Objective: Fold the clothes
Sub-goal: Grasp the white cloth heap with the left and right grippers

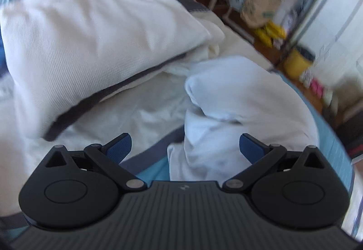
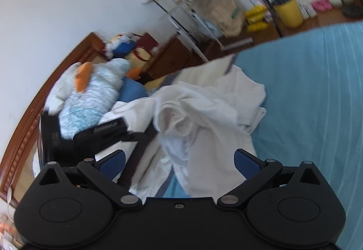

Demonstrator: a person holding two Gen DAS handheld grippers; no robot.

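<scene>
A crumpled white garment [image 2: 204,113] lies in a heap on the blue bedsheet [image 2: 313,95]. In the left wrist view the same white garment [image 1: 226,113] bunches up just ahead of my fingers. My left gripper [image 1: 185,148] is open and empty, hovering over the cloth's near edge. My right gripper [image 2: 179,162] is open and empty, with the garment's near folds showing between its blue pads [image 2: 245,163]. The left gripper's black body [image 2: 90,136] shows at the left of the right wrist view.
A large white pillow [image 1: 86,41] with a dark edge lies left of the garment. A plush toy [image 2: 90,91] and blue cushion sit by the wooden headboard [image 2: 27,136]. Off the bed stand a rack, yellow bags [image 2: 256,18] and a yellow bin [image 2: 288,9].
</scene>
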